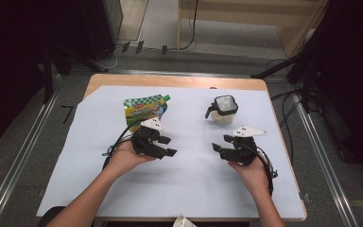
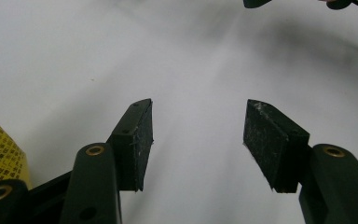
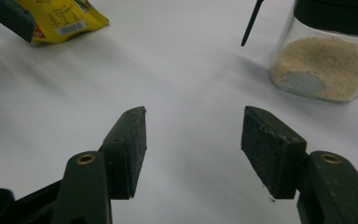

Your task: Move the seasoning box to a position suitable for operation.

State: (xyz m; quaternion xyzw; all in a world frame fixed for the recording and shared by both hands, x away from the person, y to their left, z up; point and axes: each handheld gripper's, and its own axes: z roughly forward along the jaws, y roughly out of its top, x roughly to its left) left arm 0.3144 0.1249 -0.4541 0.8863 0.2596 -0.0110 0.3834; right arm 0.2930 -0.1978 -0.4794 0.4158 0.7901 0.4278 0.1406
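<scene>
Left hand-held gripper (image 1: pixel 169 146): jaws apart, nothing between them, held low over the white sheet (image 1: pixel 189 189) on the tabletop (image 1: pixel 123 79), its tips pointing toward the right one. Right hand-held gripper (image 1: pixel 217 150): jaws likewise apart and empty, pointing toward the left one. Pouch (image 1: pixel 144 109), green and yellow, lies flat just behind the left hand-held gripper; jar (image 1: pixel 224 111) of pale grains, with a black clip lid, stands just behind the right one.

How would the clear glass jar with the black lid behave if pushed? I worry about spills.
The clear glass jar with the black lid probably slides rather than tips: it looks squat. The beige granules fill only its bottom, so it is likely light. The glass wall may be slippery for the right gripper.
</scene>
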